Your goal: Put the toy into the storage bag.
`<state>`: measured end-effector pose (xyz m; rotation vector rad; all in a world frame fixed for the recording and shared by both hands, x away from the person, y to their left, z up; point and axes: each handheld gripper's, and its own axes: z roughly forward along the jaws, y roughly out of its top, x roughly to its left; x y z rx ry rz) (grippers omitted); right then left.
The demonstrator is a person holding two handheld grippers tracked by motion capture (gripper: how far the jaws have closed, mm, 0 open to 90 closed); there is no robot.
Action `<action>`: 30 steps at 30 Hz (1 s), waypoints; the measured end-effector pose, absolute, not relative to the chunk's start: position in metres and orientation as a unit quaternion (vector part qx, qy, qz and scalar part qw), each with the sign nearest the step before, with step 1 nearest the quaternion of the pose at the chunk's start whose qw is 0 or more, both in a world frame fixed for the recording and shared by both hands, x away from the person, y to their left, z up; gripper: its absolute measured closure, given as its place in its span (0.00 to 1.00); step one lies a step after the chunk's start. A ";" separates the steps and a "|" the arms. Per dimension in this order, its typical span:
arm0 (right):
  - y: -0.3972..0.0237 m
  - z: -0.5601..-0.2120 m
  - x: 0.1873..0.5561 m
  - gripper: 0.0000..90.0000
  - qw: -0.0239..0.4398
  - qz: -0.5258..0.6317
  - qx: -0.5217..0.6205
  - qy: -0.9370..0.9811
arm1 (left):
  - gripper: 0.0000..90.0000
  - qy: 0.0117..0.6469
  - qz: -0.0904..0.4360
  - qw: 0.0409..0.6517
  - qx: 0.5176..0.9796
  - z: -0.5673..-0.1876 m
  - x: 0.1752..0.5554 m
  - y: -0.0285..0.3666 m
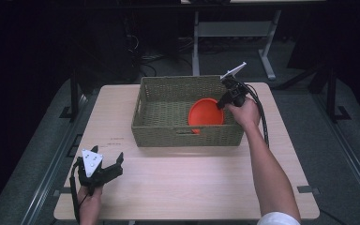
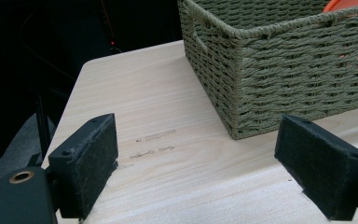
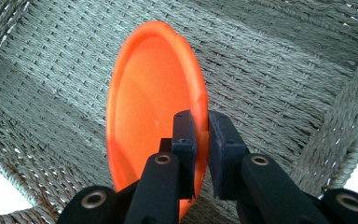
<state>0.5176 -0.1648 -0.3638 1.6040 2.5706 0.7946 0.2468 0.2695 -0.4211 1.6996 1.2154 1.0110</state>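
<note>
A: Where's the left gripper [image 1: 108, 165]?
B: Low at the near left, in the left hand [image 1: 89, 196]. Its jaws stand wide apart, nothing between the pads [image 2: 89, 164], and its grey plate faces up.

A: And the right gripper [image 1: 219, 106]?
B: Far side, at the end of an outstretched right arm [image 1: 272, 173]. The right hand [image 1: 243, 112] grips it, tipped down and leftward. Its jaws are nearly together, pinching a thin edge, with its cable trailing along the forearm.
</note>
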 end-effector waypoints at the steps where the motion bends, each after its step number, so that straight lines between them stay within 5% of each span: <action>1: -0.165 -0.364 0.518 0.90 0.005 0.252 0.513 0.820 | 0.14 0.480 0.400 0.401 0.670 -0.421 0.247 0.269; 30: -0.168 -0.369 0.519 0.85 0.023 0.224 0.524 0.821 | 0.14 0.480 0.399 0.400 0.671 -0.422 0.247 0.268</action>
